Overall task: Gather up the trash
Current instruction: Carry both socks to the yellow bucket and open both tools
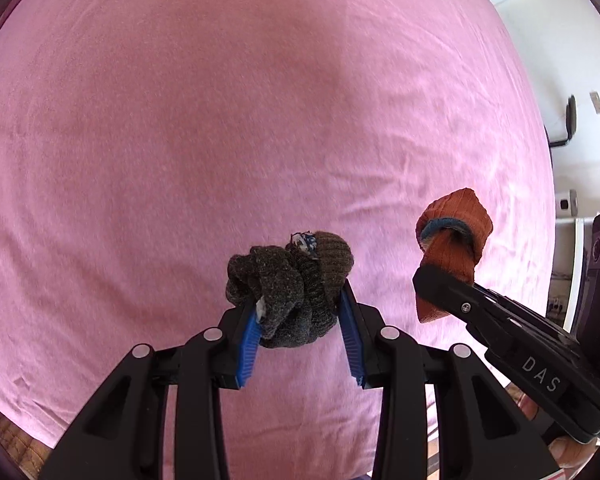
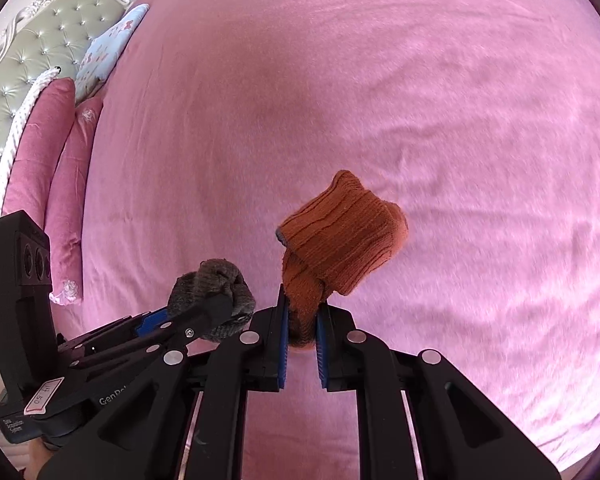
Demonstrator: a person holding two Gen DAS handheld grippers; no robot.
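My left gripper (image 1: pixel 300 304) is shut on a balled dark grey sock bundle (image 1: pixel 288 284), held above the pink bed sheet (image 1: pixel 220 120). Just to its right, my right gripper (image 1: pixel 424 276) is shut on a rolled orange knit sock (image 1: pixel 456 232). In the right wrist view the orange knit sock (image 2: pixel 340 248) sticks up from between the blue pads of the right gripper (image 2: pixel 302 312). The left gripper (image 2: pixel 216 308) comes in from the left there, with the grey sock bundle (image 2: pixel 216 276) in its fingers. Both bundles hang clear of the sheet.
Pink pillows (image 2: pixel 48 152) and a light blue patterned pillow (image 2: pixel 108 48) lie against a tufted grey-green headboard (image 2: pixel 32 40) at the left. A white floor (image 1: pixel 572 40) with a black chair leg (image 1: pixel 568 124) lies beyond the bed's right edge. A hand (image 1: pixel 568 448) holds the right gripper's handle.
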